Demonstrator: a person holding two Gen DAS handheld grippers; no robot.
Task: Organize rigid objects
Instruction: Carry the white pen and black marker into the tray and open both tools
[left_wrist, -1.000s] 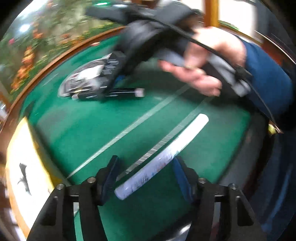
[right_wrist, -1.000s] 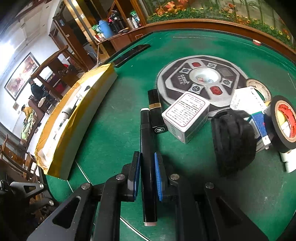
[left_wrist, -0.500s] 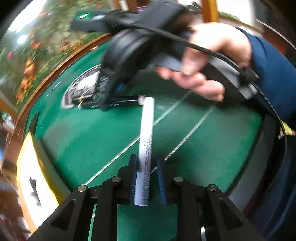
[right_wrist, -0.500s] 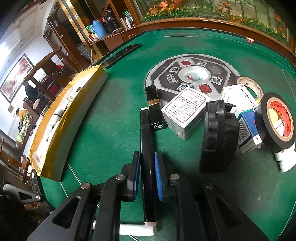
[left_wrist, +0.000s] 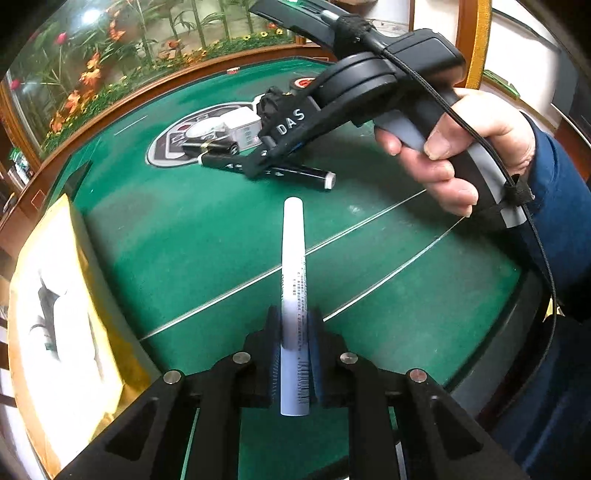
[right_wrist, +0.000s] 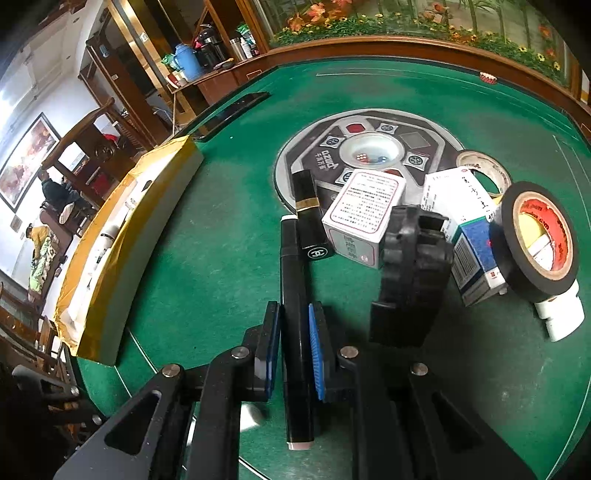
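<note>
Left wrist view: the left claw (left_wrist: 294, 350) has just closed its jaws on the white pen (left_wrist: 293, 280), which runs straight ahead between the blue pads over the green desk (left_wrist: 207, 236). Beyond the pen's far tip the right claw (left_wrist: 264, 168), held in a hand (left_wrist: 458, 147), pinches the black pen (left_wrist: 291, 171) just in front of the round dial (left_wrist: 173, 147) at the desk's centre. A yellow-edged box (left_wrist: 62, 314) lies well left of the dial.

Right wrist view: the right claw (right_wrist: 294, 343) is clamped narrow on the black pen (right_wrist: 294, 295), whose far end lies beside a black lipstick (right_wrist: 310, 218) at the dial's (right_wrist: 424, 129) near edge. A white carton (right_wrist: 365, 218), black part (right_wrist: 413, 266), blue-white carton (right_wrist: 474, 258) and tape roll (right_wrist: 535, 236) crowd the dial's near right side.

Both pens look gripped, so the pick-up step seems done. The next move probably calls for lifting each clear and carrying them to the box left of the dial, without nudging the lipstick.
</note>
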